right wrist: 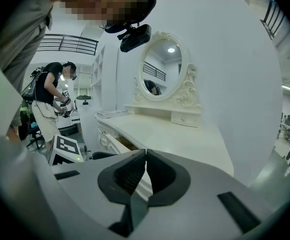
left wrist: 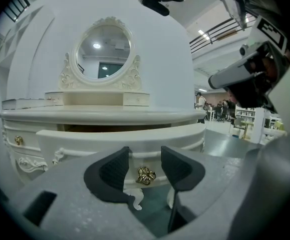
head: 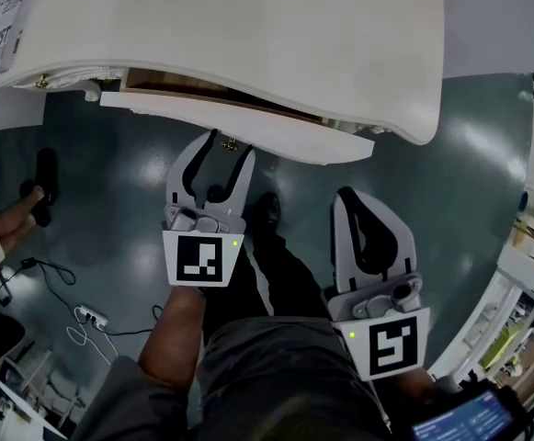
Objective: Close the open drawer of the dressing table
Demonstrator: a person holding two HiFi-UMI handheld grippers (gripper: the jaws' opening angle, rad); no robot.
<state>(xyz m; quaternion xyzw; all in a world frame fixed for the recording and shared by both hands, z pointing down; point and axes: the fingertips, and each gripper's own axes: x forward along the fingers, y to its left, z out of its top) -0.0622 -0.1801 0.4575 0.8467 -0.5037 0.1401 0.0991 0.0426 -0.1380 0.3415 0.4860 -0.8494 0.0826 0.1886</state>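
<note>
Cream drawer (head: 239,122) ajar, interior perhaps wood; left claw (left wrist: 145,155) spread about gold knob (left wrist: 145,175); right claw (right wrist: 145,158) together.

drawer (head: 239,122) open | left gripper (head: 227,146) jaws apart, flanking gold knob (head: 231,143) | right gripper (head: 347,196) clear of drawer

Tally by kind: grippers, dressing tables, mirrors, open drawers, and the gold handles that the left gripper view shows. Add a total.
2 grippers: left gripper, right gripper
1 dressing table
1 oval mirror
1 open drawer
2 gold handles
Total: 7
</note>
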